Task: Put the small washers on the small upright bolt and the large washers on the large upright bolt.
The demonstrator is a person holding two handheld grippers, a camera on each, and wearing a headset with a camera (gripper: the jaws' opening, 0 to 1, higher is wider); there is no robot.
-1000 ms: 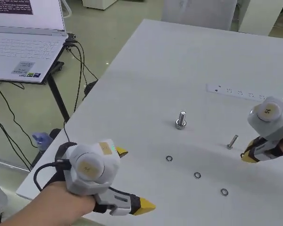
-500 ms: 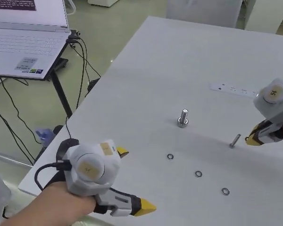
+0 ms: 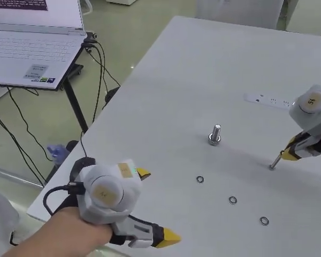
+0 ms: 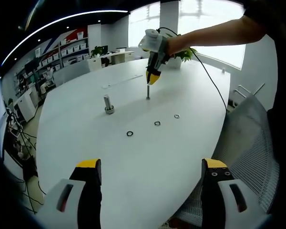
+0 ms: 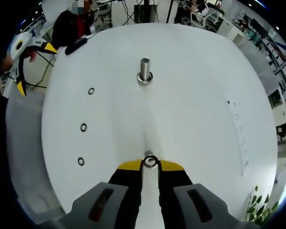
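Washers (image 3: 232,200), three of them, lie flat and loose on the worktop (image 3: 192,69) in the head view, between our two tools. The left tool (image 3: 156,204) stands wide apart and holds nothing. The right tool (image 3: 287,156) is clenched on the top of the small bolt (image 3: 274,163), whose foot rests on the worktop.

In the left gripper view the washers lie ahead in a row, with the upright large bolt (image 4: 107,104) beyond them to the left. We judge this free tool better placed to fetch one.

In the right gripper view we look down the small bolt's long axis, and the washers lie left of its jaws.
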